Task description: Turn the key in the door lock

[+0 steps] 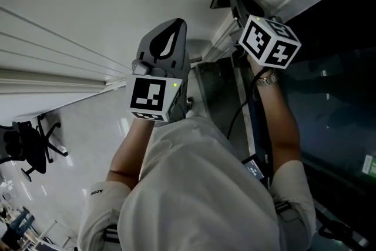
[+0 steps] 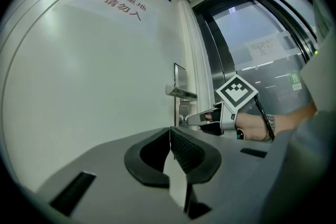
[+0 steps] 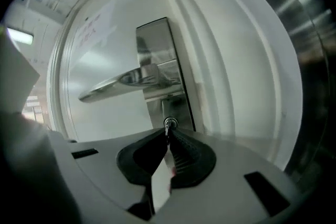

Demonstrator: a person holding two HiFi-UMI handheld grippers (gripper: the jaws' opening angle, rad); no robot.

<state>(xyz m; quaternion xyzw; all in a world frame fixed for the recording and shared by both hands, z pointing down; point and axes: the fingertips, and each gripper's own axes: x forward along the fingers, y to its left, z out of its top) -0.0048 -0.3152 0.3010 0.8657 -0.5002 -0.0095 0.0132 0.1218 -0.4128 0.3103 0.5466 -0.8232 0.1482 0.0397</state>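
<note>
The key [image 3: 167, 129] is sitting in the lock [image 3: 170, 122], just under the lever handle [image 3: 118, 81] on the steel plate [image 3: 155, 42] of the white door [image 2: 94, 76]. Our right gripper [image 3: 167, 134] has its fingers pinched onto the key (only a sliver of it shows between them). Our left gripper [image 2: 170, 132] hangs back from the door, off to the side of the handle, fingers closed together with nothing in them. There's red lettering [image 2: 118, 1] higher up on the door.

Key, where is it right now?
In the right gripper view, the key sticks in the lock just below the door handle, pinched by the right gripper.
</note>
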